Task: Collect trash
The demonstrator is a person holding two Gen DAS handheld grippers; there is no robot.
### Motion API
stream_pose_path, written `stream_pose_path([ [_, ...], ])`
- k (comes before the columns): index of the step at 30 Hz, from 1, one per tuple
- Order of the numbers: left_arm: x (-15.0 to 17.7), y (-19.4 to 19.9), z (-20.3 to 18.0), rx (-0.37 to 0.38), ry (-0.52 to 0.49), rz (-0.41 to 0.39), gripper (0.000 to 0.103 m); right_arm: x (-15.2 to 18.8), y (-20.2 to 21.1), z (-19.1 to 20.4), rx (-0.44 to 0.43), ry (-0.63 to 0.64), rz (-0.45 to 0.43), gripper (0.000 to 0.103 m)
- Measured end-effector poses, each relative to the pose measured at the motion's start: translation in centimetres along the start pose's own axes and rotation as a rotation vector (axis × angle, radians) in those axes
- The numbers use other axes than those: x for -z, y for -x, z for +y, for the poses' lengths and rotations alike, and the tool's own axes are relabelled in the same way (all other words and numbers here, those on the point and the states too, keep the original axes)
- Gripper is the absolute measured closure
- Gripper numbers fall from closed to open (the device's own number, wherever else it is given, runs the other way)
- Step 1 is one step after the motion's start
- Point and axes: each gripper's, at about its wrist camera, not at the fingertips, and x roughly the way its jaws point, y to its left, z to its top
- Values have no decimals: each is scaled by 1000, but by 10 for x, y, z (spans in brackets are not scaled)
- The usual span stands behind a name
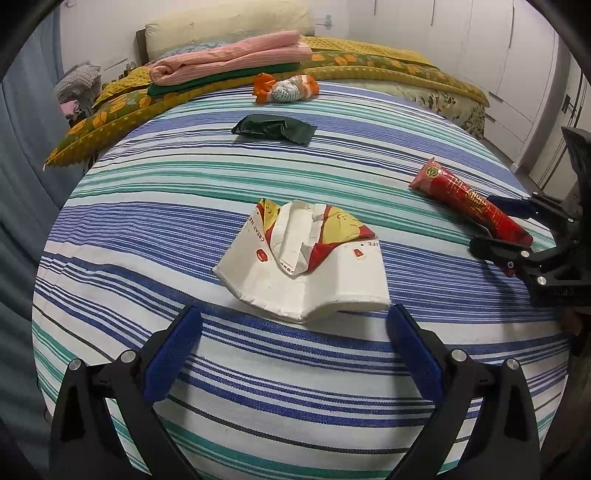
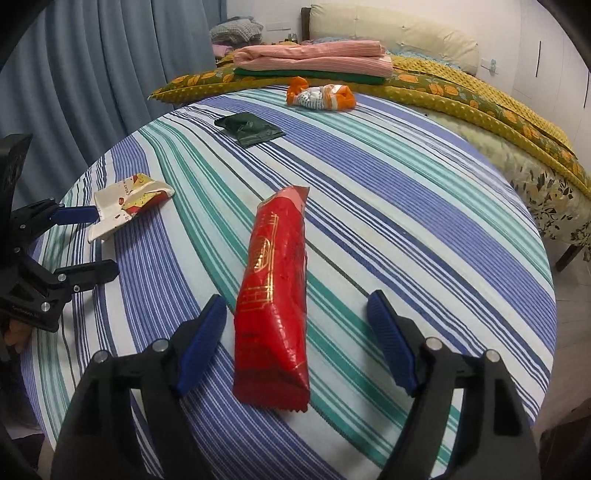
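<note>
Trash lies on a striped bedsheet [image 1: 177,206]. Just beyond my left gripper [image 1: 294,312], which is open, sits a crushed white, red and yellow paper cup [image 1: 306,273]; the cup's near edge lies between the fingertips, untouched. A long red snack wrapper [image 2: 275,280] lies lengthwise between the blue pads of my right gripper [image 2: 297,299]. That gripper is open, with gaps on both sides of the wrapper. Farther up the bed are a dark green wrapper [image 1: 275,127] and an orange and white wrapper [image 1: 286,88]. The right wrist view also shows the left gripper [image 2: 105,242] at the cup [image 2: 125,206].
Folded pink and green blankets [image 1: 229,62] rest on a yellow patterned quilt [image 1: 122,107] near the cream headboard cushion [image 1: 221,29]. A grey-blue curtain [image 2: 92,74] hangs along one side of the bed, white wardrobe doors [image 1: 498,55] along the other.
</note>
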Motion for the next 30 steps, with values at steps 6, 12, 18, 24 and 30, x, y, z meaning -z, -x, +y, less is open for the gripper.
stream_pose_path([
  [6, 0, 0, 0, -2, 1, -1, 4, 0, 0, 0, -1, -1, 0, 27],
  [12, 8, 8, 7, -2, 28, -11, 4, 0, 0, 0, -8, -7, -2, 26],
  [18, 24, 32, 22, 11, 54, -49, 4, 2, 1, 0, -7, -4, -7, 26],
  [24, 9, 45, 50, 36, 143, -123, 4, 2, 1, -1, -6, -5, -7, 26],
  [30, -16, 17, 44, 63, 93, -82, 21, 2, 1, -1, -7, -5, -8, 26],
])
